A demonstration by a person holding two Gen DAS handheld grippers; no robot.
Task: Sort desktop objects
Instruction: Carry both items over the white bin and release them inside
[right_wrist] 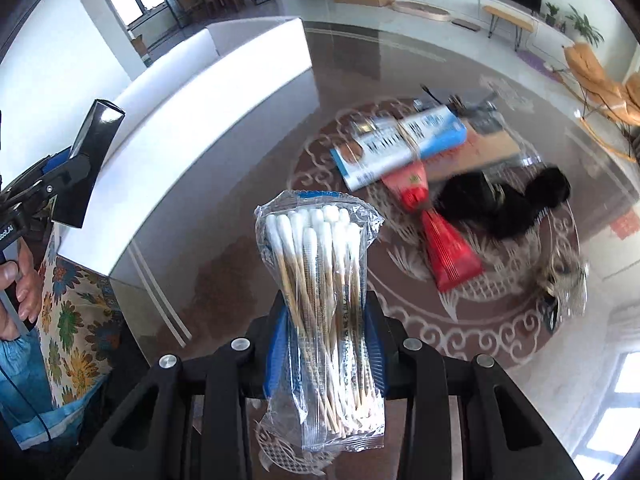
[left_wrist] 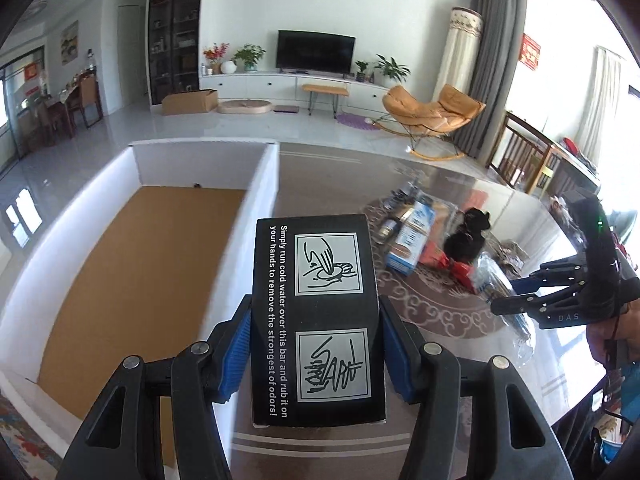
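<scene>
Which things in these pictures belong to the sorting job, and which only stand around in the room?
For the job:
- black box in left gripper
- cotton swab pack in right gripper
- white bin
- blue and white box
- red packet
- black furry item

Only standing around:
- television
- orange rocking chair
- cardboard box

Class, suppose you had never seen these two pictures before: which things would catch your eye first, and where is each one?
In the left wrist view, a black box with white printed instructions fills the centre, clamped in the left gripper beside a white carton. In the right wrist view, the right gripper pinches a clear pack of cotton swabs above the table. Beyond it lie a red tube and a blue-and-white box.
</scene>
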